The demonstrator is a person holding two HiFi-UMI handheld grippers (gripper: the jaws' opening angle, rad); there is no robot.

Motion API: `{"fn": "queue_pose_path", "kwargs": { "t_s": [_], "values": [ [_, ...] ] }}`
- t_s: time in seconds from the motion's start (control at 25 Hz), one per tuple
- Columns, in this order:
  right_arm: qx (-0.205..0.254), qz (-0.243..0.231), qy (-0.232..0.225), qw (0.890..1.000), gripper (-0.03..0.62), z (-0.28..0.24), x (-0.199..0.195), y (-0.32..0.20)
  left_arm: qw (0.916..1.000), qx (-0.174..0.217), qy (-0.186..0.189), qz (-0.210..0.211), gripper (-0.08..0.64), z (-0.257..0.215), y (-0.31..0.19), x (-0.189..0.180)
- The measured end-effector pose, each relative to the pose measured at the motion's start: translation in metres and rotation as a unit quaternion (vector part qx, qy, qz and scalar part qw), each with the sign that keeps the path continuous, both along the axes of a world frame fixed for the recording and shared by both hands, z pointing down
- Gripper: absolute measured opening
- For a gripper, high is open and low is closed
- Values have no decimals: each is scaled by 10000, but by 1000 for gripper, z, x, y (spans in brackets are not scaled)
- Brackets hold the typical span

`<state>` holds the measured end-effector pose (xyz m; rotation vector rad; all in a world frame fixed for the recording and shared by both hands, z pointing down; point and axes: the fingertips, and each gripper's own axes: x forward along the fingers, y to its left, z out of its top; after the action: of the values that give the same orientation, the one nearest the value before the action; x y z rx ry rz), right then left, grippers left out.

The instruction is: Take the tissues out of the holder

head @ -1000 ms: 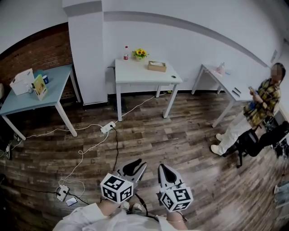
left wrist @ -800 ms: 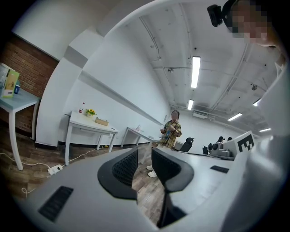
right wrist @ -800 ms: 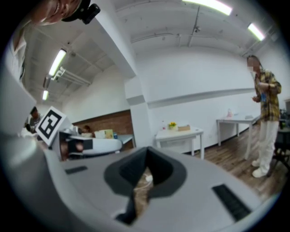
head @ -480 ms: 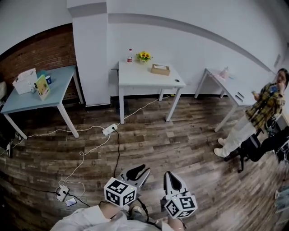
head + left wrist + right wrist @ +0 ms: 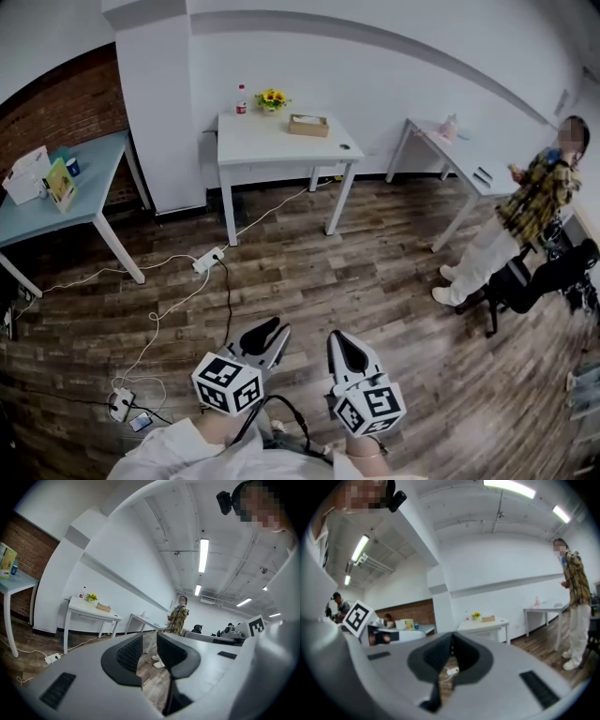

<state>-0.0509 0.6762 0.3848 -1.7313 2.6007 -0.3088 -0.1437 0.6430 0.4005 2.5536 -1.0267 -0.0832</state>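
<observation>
The tissue holder (image 5: 308,125), a low wooden box with a white tissue in its slot, sits on the white table (image 5: 281,150) against the far wall, beside a yellow flower pot (image 5: 272,97) and a small bottle (image 5: 242,98). Both grippers hang low over the wooden floor, well short of that table. My left gripper (image 5: 265,337) has a narrow gap between its jaws and holds nothing. My right gripper (image 5: 341,349) is shut and empty. The left gripper view shows the holder (image 5: 103,607) small and far off; the right gripper view shows the holder (image 5: 488,618) the same way.
A blue table (image 5: 66,211) with a white box (image 5: 23,173) stands at the left. A power strip (image 5: 207,260) and cables lie on the floor ahead. A person (image 5: 511,220) stands at the right by another white table (image 5: 450,150) and a dark chair (image 5: 544,281).
The head view has swung, so the white table now sits more to the left and higher. Both grippers stay low and close together; the left one shifted slightly left.
</observation>
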Motion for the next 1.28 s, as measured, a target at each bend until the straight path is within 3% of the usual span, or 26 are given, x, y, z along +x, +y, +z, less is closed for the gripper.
{"fn": "queue_pose_path", "kwargs": {
  "t_s": [0.44, 0.84, 1.08, 1.28],
  "values": [
    [-185, -44, -108, 9998, 9, 30, 14, -95, 9997, -188, 65, 148, 112, 26, -83, 34],
    [-109, 308, -122, 9994, 9, 17, 27, -278, 9994, 3, -36, 347, 112, 11, -268, 32],
    [-231, 414, 83, 9988, 9, 15, 28, -358, 9986, -278, 139, 418, 112, 23, -350, 30],
    [-351, 421, 181, 9983, 9, 24, 34, -413, 9995, -257, 120, 124, 112, 23, -406, 32]
  ]
}}
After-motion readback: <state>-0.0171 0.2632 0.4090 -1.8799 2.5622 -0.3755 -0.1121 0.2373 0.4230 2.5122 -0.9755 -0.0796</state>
